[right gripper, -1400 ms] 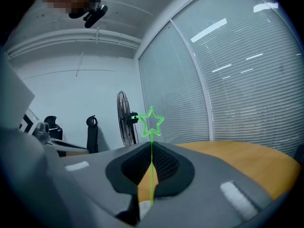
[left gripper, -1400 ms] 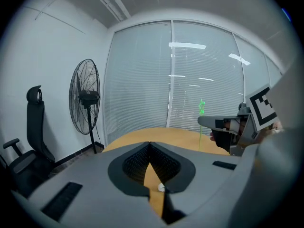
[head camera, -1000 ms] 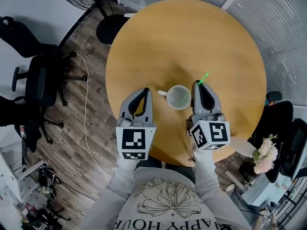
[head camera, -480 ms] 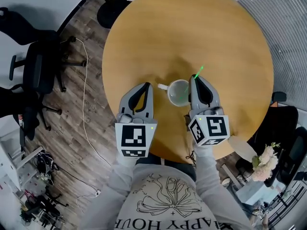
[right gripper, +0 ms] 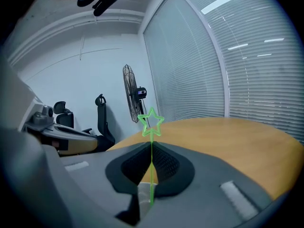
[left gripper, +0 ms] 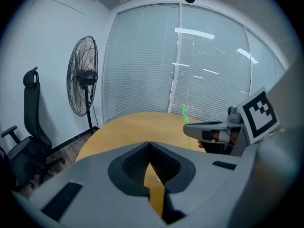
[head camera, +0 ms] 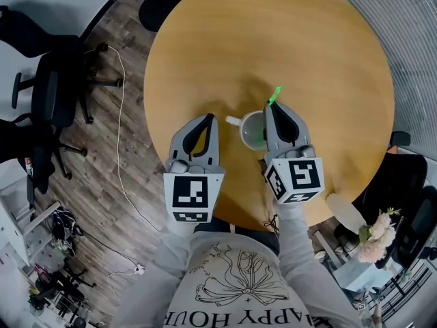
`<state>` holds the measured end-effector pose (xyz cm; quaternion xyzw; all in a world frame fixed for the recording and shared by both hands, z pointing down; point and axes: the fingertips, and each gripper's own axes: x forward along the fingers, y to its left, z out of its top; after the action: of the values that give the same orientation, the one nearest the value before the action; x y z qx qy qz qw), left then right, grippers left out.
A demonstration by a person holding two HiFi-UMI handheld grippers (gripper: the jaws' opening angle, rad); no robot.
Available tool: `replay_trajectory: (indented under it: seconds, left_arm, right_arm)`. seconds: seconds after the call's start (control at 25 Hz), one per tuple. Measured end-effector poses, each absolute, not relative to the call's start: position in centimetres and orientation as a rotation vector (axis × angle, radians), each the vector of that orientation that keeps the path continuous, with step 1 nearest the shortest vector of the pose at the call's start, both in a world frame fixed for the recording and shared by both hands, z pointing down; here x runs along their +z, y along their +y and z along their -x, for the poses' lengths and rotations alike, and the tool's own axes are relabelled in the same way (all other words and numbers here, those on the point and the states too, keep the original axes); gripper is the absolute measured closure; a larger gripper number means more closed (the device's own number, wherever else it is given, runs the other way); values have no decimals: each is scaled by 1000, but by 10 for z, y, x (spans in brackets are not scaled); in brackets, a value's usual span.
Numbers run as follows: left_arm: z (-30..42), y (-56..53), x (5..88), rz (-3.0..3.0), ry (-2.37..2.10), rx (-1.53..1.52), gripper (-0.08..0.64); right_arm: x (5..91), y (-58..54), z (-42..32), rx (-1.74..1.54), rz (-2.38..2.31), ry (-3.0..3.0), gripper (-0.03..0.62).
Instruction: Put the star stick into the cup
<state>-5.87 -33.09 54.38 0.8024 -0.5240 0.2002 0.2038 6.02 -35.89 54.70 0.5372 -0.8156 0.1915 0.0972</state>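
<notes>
Head view: the right gripper [head camera: 272,108] sits just beside the cup [head camera: 242,132], with the left gripper [head camera: 207,119] at the cup's other side. Left gripper view: jaws together, empty. Right gripper view: jaws pinch the star stick [right gripper: 151,144] over the cup — released tilted, it may miss.

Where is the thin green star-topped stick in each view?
Head view: star stick right of centre, sticking out past the right gripper, by the white mug.
Left gripper view: stick right of centre, above that gripper.
Right gripper view: stick centre, clamped between the jaws.
Shared landmark: round wooden table.
</notes>
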Motion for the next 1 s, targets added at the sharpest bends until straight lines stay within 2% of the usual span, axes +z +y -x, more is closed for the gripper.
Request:
replay_trajectory:
  seconds: [1.0]
  left_arm:
    - [66, -336, 557, -2181, -1481, 560, 554]
  right_arm:
    - [574, -382, -49, 599, -1583, -2377, 557]
